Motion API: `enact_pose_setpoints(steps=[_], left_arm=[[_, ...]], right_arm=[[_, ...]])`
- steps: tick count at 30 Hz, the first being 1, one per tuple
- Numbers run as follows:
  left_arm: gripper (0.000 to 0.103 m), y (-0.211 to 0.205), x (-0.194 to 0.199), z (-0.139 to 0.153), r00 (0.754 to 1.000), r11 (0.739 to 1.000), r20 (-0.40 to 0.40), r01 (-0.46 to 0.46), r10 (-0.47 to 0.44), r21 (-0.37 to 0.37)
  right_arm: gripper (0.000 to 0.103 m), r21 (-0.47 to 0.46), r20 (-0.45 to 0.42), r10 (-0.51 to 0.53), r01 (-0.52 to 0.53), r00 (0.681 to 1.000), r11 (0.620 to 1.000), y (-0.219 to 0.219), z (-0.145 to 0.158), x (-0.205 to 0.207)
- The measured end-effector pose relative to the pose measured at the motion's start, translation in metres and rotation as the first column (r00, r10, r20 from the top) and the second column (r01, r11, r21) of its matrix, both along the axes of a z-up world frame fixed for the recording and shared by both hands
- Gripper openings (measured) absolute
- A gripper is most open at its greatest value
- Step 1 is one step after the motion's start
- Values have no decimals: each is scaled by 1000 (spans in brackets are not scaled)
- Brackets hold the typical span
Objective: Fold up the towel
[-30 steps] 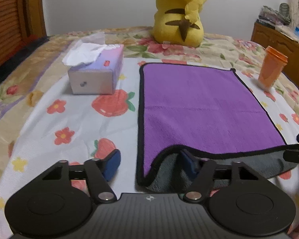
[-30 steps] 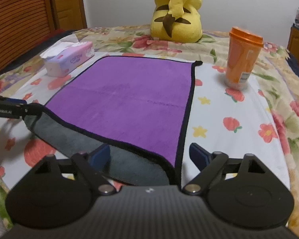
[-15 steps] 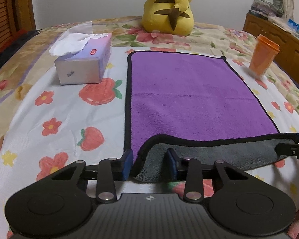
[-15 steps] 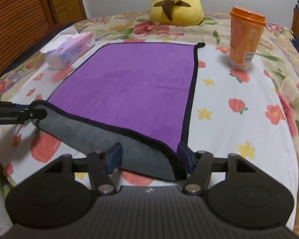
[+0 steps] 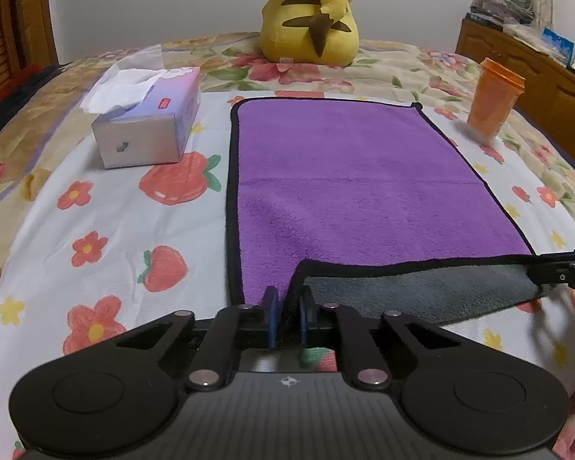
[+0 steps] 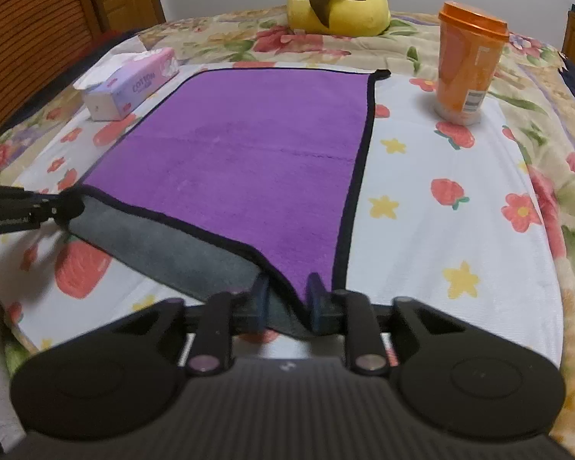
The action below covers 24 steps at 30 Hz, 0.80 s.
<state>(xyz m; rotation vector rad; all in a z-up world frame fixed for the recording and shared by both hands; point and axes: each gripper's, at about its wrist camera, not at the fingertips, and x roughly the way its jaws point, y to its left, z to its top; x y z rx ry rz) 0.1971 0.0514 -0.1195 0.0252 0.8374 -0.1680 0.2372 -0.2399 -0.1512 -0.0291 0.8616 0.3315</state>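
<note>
A purple towel (image 5: 345,176) with black trim and a grey underside lies flat on the flowered bed cover; it also shows in the right wrist view (image 6: 257,145). Its near edge is lifted and turned up, showing the grey side (image 5: 421,287). My left gripper (image 5: 286,308) is shut on the towel's near left corner. My right gripper (image 6: 287,299) is shut on the near right corner. Each gripper also shows in the other's view, the right one (image 5: 563,272) and the left one (image 6: 30,207), holding the raised edge.
A tissue box (image 5: 149,130) sits left of the towel. An orange lidded cup (image 6: 465,65) stands to its right. A yellow plush toy (image 5: 310,15) sits beyond the far edge. A wooden cabinet (image 5: 525,65) is at the right, a wooden door (image 6: 38,38) at the left.
Both grippers have closed from open onto the towel's near corners. The near edge has risen off the bed and the grey underside shows more.
</note>
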Motion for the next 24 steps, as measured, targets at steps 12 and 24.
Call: enact_pose_setpoints(steps=[12,24], left_arm=[[9,-1,-7,23,995,999,97,11,-7,-41],[9,-7,-13,47,980,998,198,25,-14,-53]], right_arm=[[5,38,79,4,-7,997,999,-5,13,4],[5,69,174,44,-57,984,996,-6,31,18]])
